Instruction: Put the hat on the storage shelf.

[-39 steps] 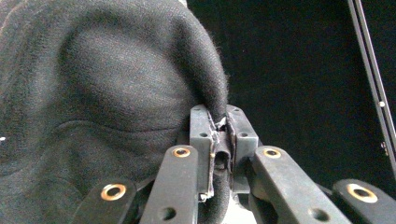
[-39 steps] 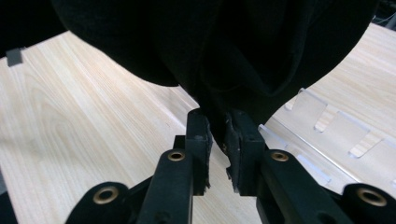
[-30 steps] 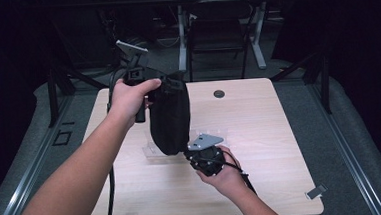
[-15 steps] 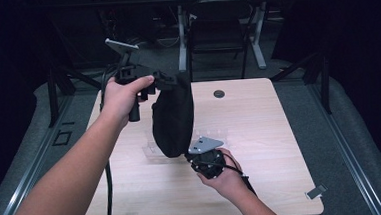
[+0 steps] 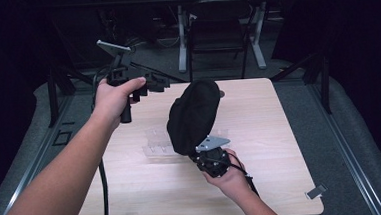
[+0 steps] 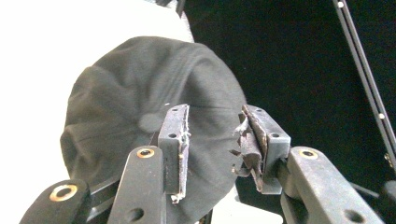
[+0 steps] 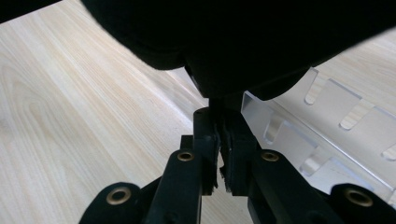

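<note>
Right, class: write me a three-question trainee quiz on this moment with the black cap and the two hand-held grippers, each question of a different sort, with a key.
1. True or false: the left gripper is clamped on the black cap.
2. Multiple choice: what does the right gripper hold? A) the clear plastic tray B) an edge of the black cap C) nothing
3. Fill in: the cap is held up above the wooden ____.

Key
1. False: its jaws stand apart in the left gripper view, with the cap beyond them.
2. B: the jaws are closed on dark fabric at the cap's lower edge.
3. table
</note>
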`<state>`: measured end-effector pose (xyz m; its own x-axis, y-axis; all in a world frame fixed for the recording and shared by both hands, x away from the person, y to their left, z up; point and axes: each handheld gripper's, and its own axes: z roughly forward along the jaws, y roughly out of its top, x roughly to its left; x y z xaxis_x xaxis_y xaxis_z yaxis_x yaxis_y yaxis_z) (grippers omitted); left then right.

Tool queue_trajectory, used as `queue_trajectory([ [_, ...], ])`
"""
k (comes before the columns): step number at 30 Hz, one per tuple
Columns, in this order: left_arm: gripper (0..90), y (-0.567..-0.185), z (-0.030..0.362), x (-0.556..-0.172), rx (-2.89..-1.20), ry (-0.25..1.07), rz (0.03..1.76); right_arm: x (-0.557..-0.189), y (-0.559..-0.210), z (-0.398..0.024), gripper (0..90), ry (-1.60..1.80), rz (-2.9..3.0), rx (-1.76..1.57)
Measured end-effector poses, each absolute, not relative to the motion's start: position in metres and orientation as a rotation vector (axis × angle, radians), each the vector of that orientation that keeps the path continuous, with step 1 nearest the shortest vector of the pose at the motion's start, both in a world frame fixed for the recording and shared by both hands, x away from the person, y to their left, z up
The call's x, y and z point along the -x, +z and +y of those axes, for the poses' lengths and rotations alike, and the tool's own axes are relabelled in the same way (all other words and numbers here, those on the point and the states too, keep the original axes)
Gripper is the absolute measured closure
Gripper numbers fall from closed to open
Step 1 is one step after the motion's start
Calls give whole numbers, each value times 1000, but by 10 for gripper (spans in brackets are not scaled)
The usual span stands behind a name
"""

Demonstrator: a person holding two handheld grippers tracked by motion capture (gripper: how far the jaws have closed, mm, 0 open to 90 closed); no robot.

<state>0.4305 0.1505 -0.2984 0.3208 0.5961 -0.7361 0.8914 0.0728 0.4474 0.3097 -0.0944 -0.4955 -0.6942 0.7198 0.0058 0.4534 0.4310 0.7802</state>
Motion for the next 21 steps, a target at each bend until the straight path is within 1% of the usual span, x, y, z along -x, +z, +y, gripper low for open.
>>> queue_trajectory([
  [4, 615, -301, 154, -429, -1630, -373, 1391, -309, -496, -97, 848, 1129, 2353, -1007],
  [8, 599, -304, 158, -428, -1656, -327, 1399, -309, -497, -99, 842, 1131, 2354, -1021],
  [17, 538, -317, 176, -425, -1686, -252, 1430, -309, -501, -106, 767, 1133, 2341, -1060],
  [21, 510, -328, 185, -423, -1728, -175, 1454, -308, -503, -108, 746, 1121, 2355, -1060],
])
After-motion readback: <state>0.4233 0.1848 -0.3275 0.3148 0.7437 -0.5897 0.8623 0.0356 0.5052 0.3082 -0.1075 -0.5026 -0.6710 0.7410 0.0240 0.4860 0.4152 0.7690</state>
